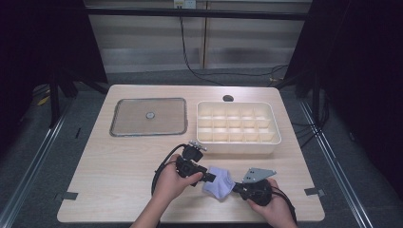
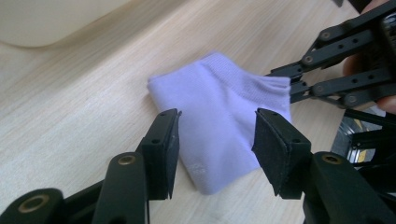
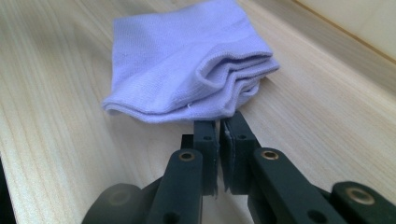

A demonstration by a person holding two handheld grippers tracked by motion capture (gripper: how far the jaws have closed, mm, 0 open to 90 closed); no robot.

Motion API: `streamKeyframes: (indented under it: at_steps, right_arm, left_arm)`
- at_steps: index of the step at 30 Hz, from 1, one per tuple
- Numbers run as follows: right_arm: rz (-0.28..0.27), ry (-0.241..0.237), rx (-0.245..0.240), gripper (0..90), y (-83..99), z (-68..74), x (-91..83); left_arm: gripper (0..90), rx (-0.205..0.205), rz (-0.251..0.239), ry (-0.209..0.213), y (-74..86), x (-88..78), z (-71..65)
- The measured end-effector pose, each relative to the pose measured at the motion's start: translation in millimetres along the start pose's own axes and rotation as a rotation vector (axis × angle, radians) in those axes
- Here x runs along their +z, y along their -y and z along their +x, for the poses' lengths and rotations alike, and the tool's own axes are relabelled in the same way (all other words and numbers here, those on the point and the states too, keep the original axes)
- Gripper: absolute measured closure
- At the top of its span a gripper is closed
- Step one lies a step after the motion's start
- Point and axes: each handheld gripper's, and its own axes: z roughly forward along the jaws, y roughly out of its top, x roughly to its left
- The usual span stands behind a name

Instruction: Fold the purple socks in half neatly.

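A folded lavender sock lies on the wooden table near its front edge, between my two grippers. My left gripper comes in from the left. In the left gripper view it stands open, one pad on each side of the sock, and neither pad presses on it. My right gripper reaches in from the right. Its jaws are closed together at the bunched edge of the sock. The left gripper view shows the fabric puckered toward the right gripper's fingertips.
A white tray divided into several compartments stands behind the grippers at the middle right. A flat grey rimmed plate lies at the back left. A round hole sits near the table's far edge.
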Motion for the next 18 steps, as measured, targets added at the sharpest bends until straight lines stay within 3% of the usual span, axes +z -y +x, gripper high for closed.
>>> streamKeyframes:
  at_steps: [11,14,18]
  right_arm:
    - [0.0,0.001,-0.002,85.1,-0.3,-0.1,0.3]
    - [0.0,0.002,-0.002,85.0,-0.3,0.0,0.3]
    - [0.0,0.003,-0.002,84.7,-0.3,0.3,0.3]
  left_arm:
    - [48.4,-0.024,0.011,-0.026,3.1,6.2,3.8]
    - [47.9,-0.049,0.01,-0.029,3.7,9.7,4.8]
    - [47.0,-0.073,0.005,-0.006,5.2,13.8,6.4]
